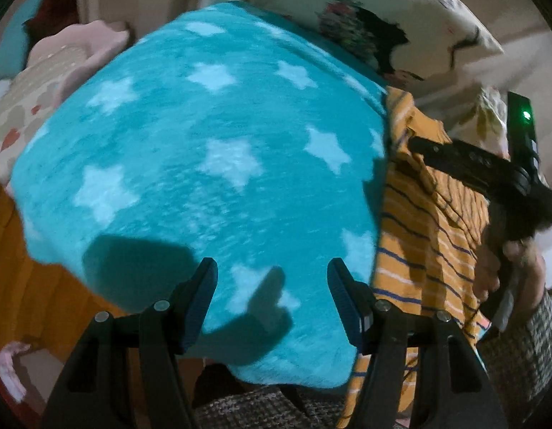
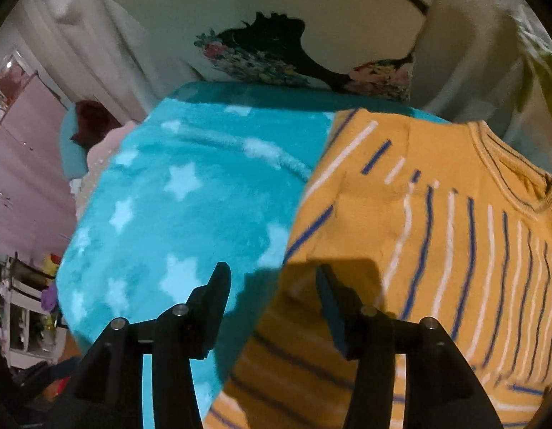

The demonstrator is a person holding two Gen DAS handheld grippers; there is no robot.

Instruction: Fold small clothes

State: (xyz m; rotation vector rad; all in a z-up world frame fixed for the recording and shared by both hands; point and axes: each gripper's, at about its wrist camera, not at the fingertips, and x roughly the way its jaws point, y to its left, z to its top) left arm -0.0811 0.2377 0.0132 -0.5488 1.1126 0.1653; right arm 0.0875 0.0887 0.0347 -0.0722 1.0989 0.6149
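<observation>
Teal star blanket [image 1: 204, 164] is covering the work surface, filling most of both views. Printed pillow [image 2: 276, 57] is leaning at its far edge; a pink-and-beige bundle [image 1: 43, 82] is sitting off its left side.

Orange striped shirt [image 2: 436, 214] is lying on the blanket's right part, overlapping its right edge in the left wrist view. Ribbed collar [image 2: 515, 178] is pointing toward the far right, so the long axis is running from the near edge up to the far right; body stripes are running along the same line in the right wrist view. Near part is bunched, with stripes turning crosswise.

Left gripper [image 1: 272, 286] is hanging over bare blanket near the front edge, fingers spread wide, gripping nothing, casting a shadow on the fleece.

Right gripper [image 2: 272, 289] is sitting over the shirt's left edge, fingers spread, one over blanket, one over shirt, nothing pinched. Whether they're touching the fabric: can't tell.
</observation>
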